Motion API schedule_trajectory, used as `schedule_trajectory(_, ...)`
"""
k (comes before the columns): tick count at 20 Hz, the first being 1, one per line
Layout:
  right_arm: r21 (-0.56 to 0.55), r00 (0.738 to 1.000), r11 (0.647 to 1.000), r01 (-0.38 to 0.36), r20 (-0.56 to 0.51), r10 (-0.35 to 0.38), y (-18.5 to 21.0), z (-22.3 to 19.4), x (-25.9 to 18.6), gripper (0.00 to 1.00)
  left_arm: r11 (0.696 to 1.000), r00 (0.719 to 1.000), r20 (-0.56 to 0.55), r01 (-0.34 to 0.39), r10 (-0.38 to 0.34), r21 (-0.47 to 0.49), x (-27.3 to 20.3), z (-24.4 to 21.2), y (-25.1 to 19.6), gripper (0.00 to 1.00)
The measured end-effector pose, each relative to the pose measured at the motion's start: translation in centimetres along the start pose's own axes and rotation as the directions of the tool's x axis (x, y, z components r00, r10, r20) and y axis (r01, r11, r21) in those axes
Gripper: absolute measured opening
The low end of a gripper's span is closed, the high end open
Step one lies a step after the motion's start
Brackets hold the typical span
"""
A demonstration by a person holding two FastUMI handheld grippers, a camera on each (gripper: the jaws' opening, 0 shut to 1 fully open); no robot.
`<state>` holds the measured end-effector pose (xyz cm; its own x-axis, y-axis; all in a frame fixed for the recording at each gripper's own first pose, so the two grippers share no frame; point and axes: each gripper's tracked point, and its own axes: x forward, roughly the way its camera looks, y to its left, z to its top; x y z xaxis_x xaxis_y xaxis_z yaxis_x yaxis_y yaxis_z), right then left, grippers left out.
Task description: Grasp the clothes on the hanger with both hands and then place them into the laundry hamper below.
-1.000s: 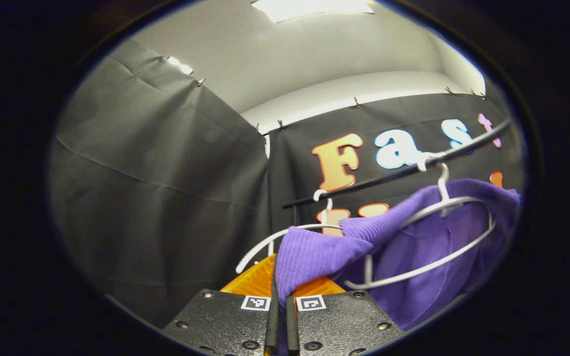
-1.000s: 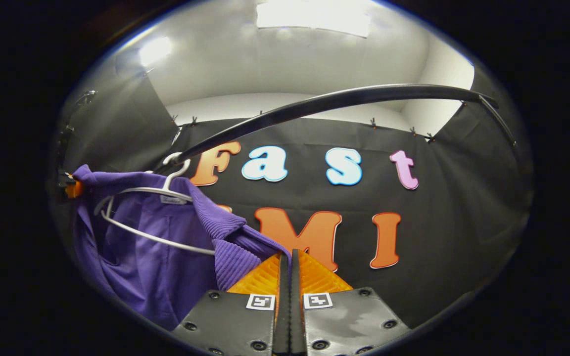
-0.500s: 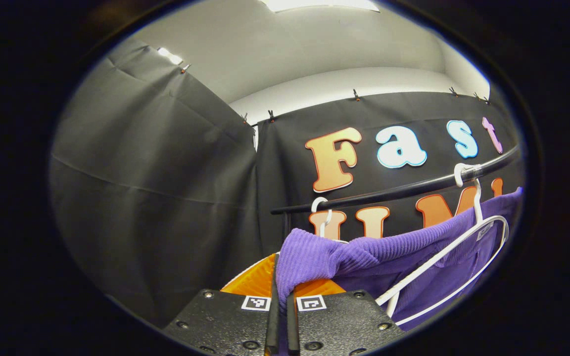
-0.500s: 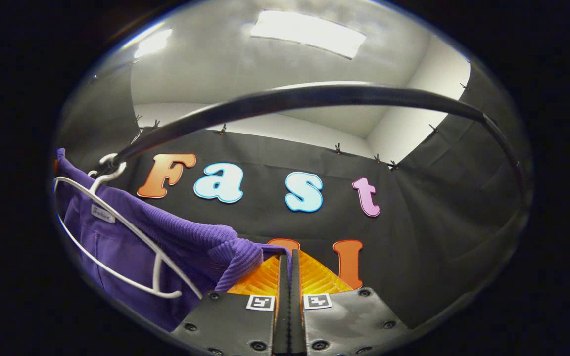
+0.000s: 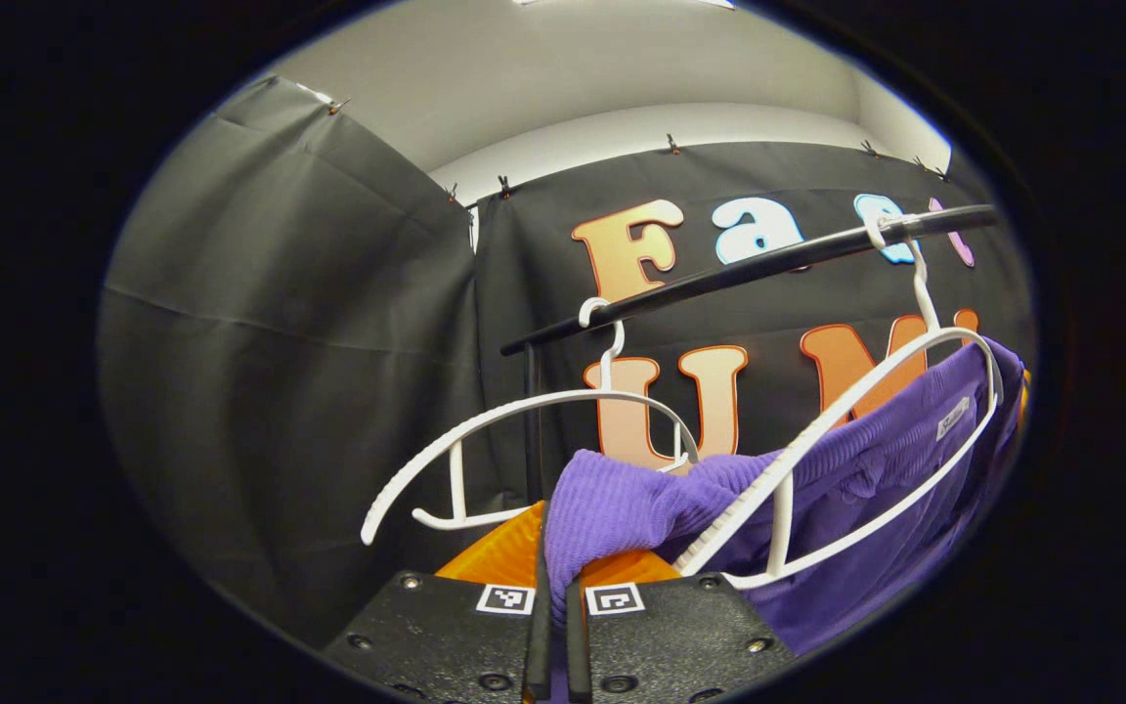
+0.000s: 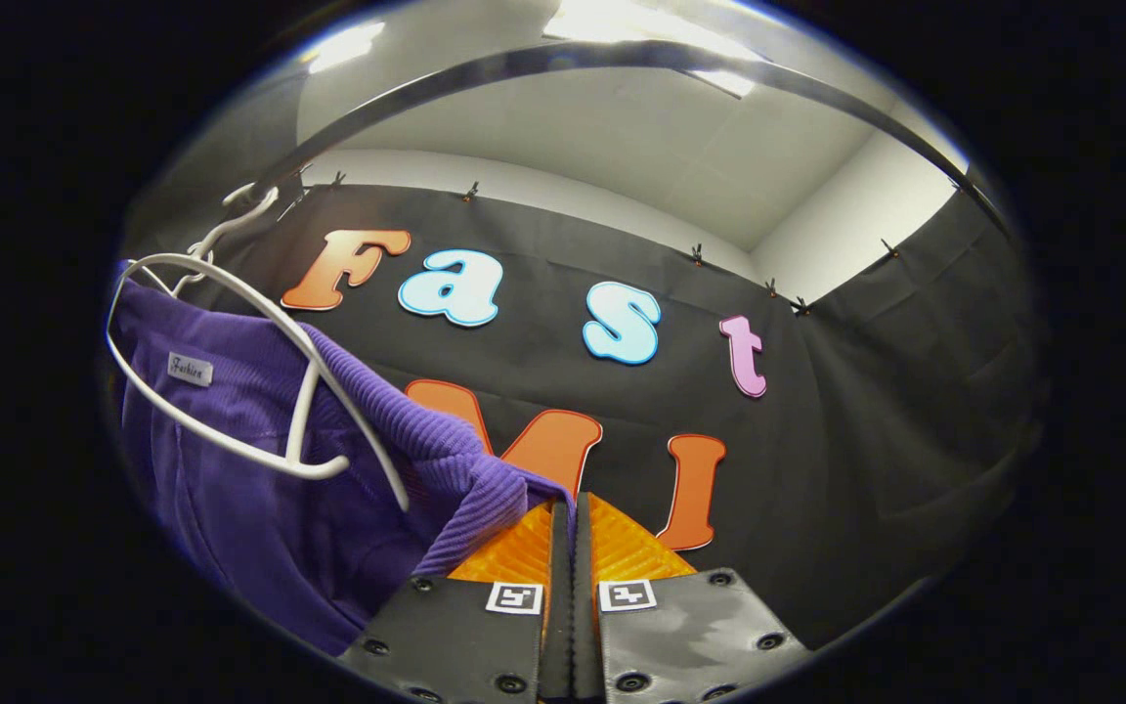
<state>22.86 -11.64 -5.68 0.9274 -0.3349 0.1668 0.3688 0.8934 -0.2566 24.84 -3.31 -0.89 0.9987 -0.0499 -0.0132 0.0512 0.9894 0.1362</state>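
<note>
A purple ribbed garment (image 5: 846,508) stretches between my two grippers. In the left gripper view my left gripper (image 5: 553,548) is shut on one shoulder of it, the cloth bunching over the fingers. A white hanger (image 5: 866,430) hangs from the black rail (image 5: 749,269), and the garment sags below its arms, off its near arm. In the right gripper view my right gripper (image 6: 568,538) is shut on the garment (image 6: 260,469) at its other shoulder, with the same hanger (image 6: 260,381) up to the left. The hamper is out of sight.
A second, bare white hanger (image 5: 524,450) hangs on the rail to the left of the garment. The rail (image 6: 622,59) arcs overhead in the right gripper view. Black cloth walls close the booth behind and on both sides.
Both grippers have dropped, pulling the garment downward, so the rail now sits higher in both views. The hanger's arms have come out above the cloth.
</note>
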Motion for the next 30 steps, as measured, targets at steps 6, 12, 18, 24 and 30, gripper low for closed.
schedule_trajectory(6, -0.074, 0.999, 0.996, -0.042, -0.01, 0.041, 1.7, -0.3, 0.8, 0.08, 0.997, 0.993, -0.117, -0.009, 0.0, -0.077, -0.4, -5.6, 1.0, 0.08)
schedule_trajectory(12, -0.046, 0.994, 0.996, -0.072, -0.08, 0.068, 0.9, -4.6, -0.6, 0.08, 0.998, 0.976, -0.217, 0.008, -0.022, -0.064, -6.6, -12.5, -0.7, 0.06)
schedule_trajectory(18, -0.043, 0.992, 0.993, -0.114, -0.056, 0.111, -2.1, -2.5, -6.3, 0.08, 0.995, 0.968, -0.241, 0.055, -0.074, -0.086, -11.0, -11.9, 0.2, 0.06)
schedule_trajectory(24, -0.003, 0.976, 0.977, -0.212, -0.052, 0.212, -4.1, 1.0, -12.4, 0.08, 0.993, 0.979, -0.194, 0.045, -0.067, -0.113, -16.1, -8.2, 1.8, 0.06)
schedule_trajectory(30, 0.172, 0.951, 0.943, -0.284, -0.072, 0.3, -2.9, 2.5, -16.3, 0.07, 0.989, 0.976, -0.197, 0.067, -0.091, -0.129, -19.3, -8.2, 0.6, 0.06)
